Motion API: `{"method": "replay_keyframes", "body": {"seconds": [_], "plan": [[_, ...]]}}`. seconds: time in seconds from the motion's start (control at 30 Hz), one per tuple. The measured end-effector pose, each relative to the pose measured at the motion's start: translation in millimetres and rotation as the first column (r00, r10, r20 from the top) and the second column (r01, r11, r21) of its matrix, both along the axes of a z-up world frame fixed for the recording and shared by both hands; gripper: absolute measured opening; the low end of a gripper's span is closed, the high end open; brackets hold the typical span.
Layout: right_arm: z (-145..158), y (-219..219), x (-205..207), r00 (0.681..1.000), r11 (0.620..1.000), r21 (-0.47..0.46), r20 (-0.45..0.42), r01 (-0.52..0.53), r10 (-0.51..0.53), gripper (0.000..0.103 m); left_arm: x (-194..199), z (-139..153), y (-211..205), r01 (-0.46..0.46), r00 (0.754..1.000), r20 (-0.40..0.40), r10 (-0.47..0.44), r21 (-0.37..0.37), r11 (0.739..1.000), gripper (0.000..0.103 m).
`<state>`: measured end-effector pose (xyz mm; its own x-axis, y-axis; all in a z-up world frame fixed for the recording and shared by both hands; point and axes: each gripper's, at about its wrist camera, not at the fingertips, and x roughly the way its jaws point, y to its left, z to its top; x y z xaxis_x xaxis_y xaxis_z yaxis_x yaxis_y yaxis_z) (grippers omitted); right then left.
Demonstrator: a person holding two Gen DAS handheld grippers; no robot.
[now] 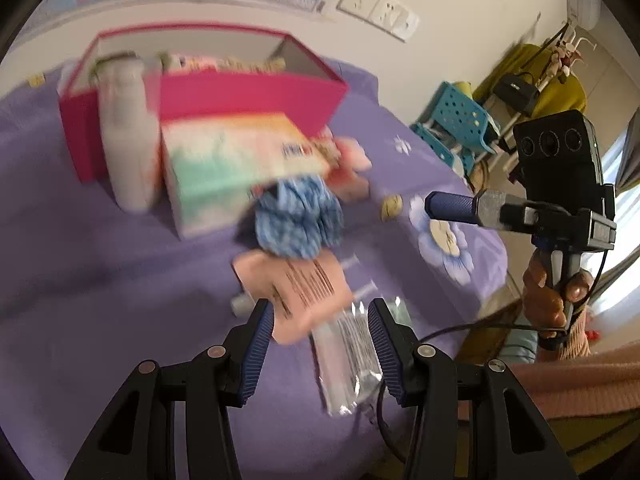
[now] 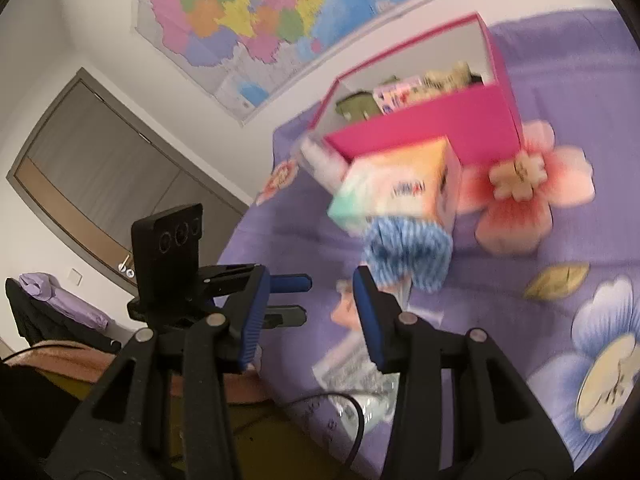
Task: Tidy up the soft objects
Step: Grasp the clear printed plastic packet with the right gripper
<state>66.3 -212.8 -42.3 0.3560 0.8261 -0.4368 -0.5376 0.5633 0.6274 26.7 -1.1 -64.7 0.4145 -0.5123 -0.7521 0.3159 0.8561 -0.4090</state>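
A blue knitted soft piece lies on the purple bed cover, in front of a pastel tissue box. Nearer to me are a pink packet with a barcode and a clear silvery packet. My left gripper hovers over these two packets, open and gripping nothing. My right gripper is open and empty, off the bed's edge, with the blue piece just beyond its right finger. An open pink box at the back holds several items.
A white bottle stands against the pink box beside the tissue box. The bed's edge runs down the right side, with a blue chair and a drying rack beyond. A map and a door are on the walls.
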Motion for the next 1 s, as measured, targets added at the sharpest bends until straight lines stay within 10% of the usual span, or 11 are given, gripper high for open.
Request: {"method": "replay_keyframes", "body": {"seconds": [0.47,0.73,1.0], "plan": [[-73,-3,-25,0.977,0.977,-0.215,-0.203,0.014,-0.059,0.046,-16,-36,-16,0.048,0.992,-0.115,-0.047,0.003,0.999,0.052],[-77,14,-37,0.985,0.976,-0.216,-0.172,-0.032,-0.006,0.046,-17,-38,-33,0.083,0.989,-0.124,-0.085,-0.022,0.996,0.055],[-81,24,-35,0.991,0.974,-0.224,-0.137,-0.022,-0.009,0.02,-15,-40,-27,0.043,0.989,-0.136,-0.053,-0.073,0.996,0.053]]}}
